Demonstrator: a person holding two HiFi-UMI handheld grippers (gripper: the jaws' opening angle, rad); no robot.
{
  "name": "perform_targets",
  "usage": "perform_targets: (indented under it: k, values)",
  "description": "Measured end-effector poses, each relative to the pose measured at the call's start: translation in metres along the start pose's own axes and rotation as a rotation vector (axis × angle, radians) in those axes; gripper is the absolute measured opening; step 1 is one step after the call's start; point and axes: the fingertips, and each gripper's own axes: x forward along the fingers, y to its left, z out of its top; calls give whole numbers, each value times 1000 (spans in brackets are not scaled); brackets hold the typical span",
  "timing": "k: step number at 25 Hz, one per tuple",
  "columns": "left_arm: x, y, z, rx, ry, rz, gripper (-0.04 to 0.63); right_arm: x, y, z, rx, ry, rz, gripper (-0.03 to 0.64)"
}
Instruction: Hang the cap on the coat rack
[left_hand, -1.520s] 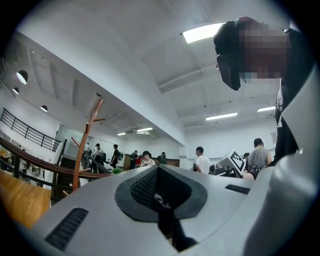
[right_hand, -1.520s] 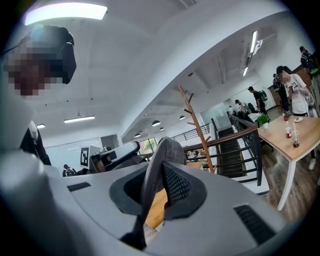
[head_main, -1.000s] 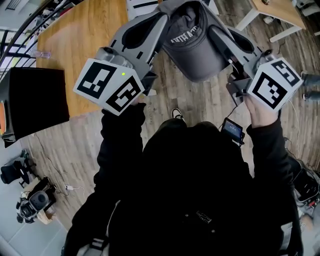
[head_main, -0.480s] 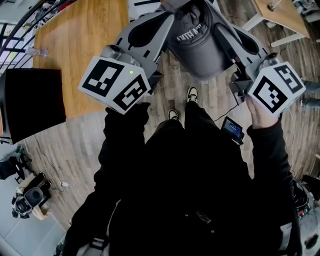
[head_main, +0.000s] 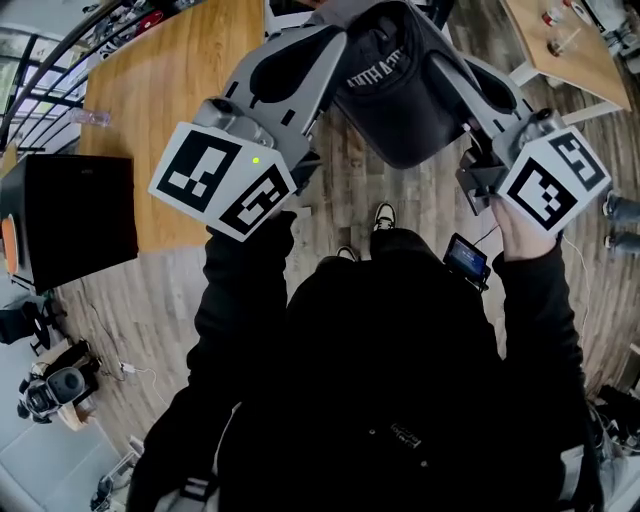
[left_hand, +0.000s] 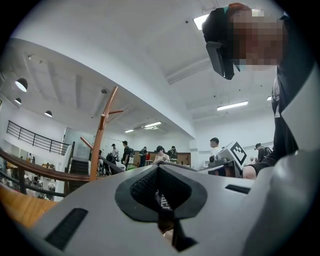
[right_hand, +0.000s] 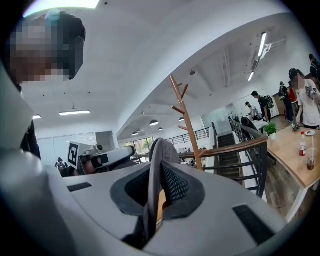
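My left tongs (head_main: 335, 55) and right tongs (head_main: 445, 60) each pinch one side of the cap (head_main: 395, 100), top middle of the head view, so it hangs spread open, I think ready for the coat rack (right_hand: 186, 117) ahead

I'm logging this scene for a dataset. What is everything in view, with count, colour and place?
cap: one, dark grey, held up between both grippers
coat rack: one, brown wood, standing ahead of the grippers
table: one, light wood, upper left of head view
bottle: one, clear, lying on that table
box: one, black, at the left edge beside the table
screen device: one, black, at the person's right side
left gripper: one, grey, shut on cap
right gripper: one, grey, shut on cap
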Motion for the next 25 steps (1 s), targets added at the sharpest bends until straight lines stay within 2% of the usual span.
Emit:
perform_targets:
  k: [3, 7, 11, 16, 22, 25]
  values:
    - [13, -8, 0, 17, -10, 1, 5, -7, -14, 7, -12, -10, 21, 35]
    - [3, -17, 2, 36, -23, 17, 5, -11, -4, 8, -51, -26, 53, 35]
    - [1, -19, 19, 66, -26, 33, 5, -11, -1, 21, -27, -46, 90, 35]
    - [5, -15, 17, 58, -29, 46, 5, -6, -5, 24, -35, -52, 117, 35]
    - [6, -16, 15, 111, -26, 40, 5, -6, -3, 22, -44, -64, 126, 35]
    - [4, -19, 21, 129, -62, 25, 5, -7, -4, 29, -65, -102, 109, 35]
